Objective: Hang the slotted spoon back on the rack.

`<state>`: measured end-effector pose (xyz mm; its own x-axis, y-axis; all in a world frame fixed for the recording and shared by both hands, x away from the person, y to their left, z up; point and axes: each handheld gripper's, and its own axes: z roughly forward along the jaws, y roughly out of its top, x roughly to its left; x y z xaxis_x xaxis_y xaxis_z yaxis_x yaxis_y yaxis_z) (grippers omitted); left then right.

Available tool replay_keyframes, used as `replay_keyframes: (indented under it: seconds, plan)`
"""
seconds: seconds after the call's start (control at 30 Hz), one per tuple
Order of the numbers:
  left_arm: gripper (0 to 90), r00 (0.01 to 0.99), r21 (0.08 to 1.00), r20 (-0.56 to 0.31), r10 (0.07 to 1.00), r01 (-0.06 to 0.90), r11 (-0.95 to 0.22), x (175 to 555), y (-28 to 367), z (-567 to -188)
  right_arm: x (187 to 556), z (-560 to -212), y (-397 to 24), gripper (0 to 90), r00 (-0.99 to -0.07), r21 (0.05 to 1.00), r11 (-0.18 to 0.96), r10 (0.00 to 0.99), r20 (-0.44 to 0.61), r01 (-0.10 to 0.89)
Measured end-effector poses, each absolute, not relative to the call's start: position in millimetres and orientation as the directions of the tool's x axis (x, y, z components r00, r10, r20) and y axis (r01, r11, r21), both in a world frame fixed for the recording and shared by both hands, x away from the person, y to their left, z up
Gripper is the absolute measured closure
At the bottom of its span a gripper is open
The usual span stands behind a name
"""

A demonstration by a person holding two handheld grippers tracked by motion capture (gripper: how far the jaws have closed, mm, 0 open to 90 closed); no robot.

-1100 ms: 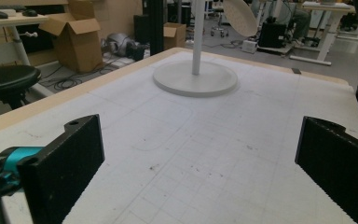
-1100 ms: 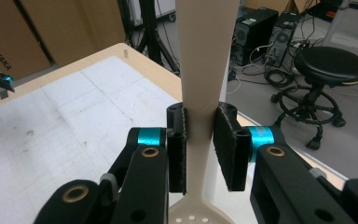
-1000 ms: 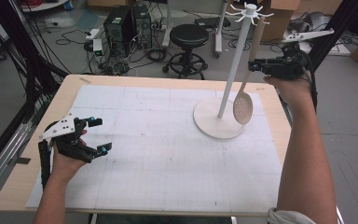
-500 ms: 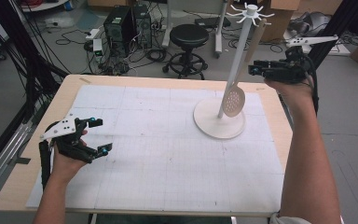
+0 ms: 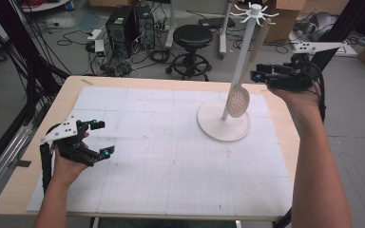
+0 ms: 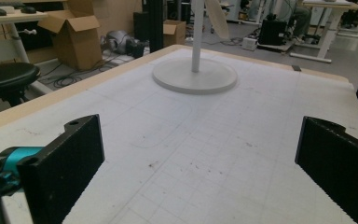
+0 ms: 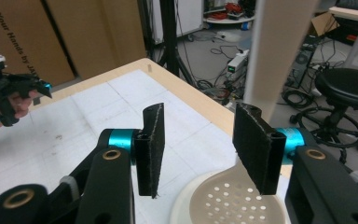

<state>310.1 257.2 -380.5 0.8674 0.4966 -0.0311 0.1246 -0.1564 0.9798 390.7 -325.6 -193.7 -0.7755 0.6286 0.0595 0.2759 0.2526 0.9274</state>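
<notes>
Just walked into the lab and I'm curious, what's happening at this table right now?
A person is working at the table with a hand-held tool in each hand. A pale slotted spoon hangs from the white hook stand, its perforated bowl low beside the pole. The right tool is raised near the spoon's handle with its jaws apart, gripping nothing. The left tool rests open near the table's left side, idle.

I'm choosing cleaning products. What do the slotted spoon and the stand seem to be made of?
Slotted spoon: probably pale wood or matte plastic, going by its cream colour and lack of shine; the pictures leave it open.
Stand: likely painted metal or plastic, with a uniform white, smooth, low-gloss pole and disc base.
</notes>
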Motion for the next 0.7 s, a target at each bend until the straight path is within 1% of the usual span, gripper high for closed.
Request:
replay_keyframes:
  seconds: [0.17,0.7]
  plan:
    - [1.7,0.866,0.981,-0.033,0.499,0.124,-0.151,310,258,-380,384,-198,-322,50.8,-0.790,0.937,0.248,0.611,0.046,0.246]
    - [1.7,0.869,0.980,-0.033,0.494,0.125,-0.155,311,257,-381,357,-226,-299,41.5,-0.840,0.948,0.261,0.542,0.014,0.184]
